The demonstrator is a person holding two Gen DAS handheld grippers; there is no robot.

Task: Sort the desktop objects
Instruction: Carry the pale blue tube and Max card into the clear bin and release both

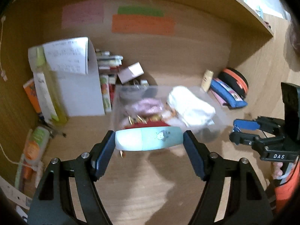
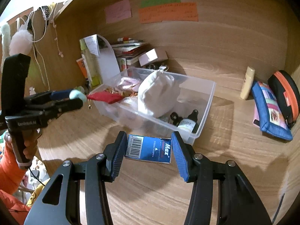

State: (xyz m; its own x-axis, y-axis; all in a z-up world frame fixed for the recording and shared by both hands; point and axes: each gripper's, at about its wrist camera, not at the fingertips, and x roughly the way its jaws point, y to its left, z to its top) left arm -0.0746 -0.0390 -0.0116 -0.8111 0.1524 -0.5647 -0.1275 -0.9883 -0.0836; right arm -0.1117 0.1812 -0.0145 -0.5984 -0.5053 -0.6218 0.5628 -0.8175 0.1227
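Left gripper (image 1: 149,140) pinches a pale mint-green oval case with a small cartoon print (image 1: 149,139) crosswise between its dark blue pads, held above the wooden desk (image 1: 131,183) just in front of the clear plastic storage bin (image 2: 204,110); right gripper (image 2: 148,150) clamps a small blue cardboard box marked "Max" (image 2: 149,149) at both ends, near the bin's front corner; inside the bin lie a white drawstring cloth pouch (image 2: 157,95), a red fabric piece (image 2: 105,96) and dark dropper bottles (image 2: 189,121).

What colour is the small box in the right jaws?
Blue, with a white barcode panel: small cardboard box, clearest in the right wrist view.
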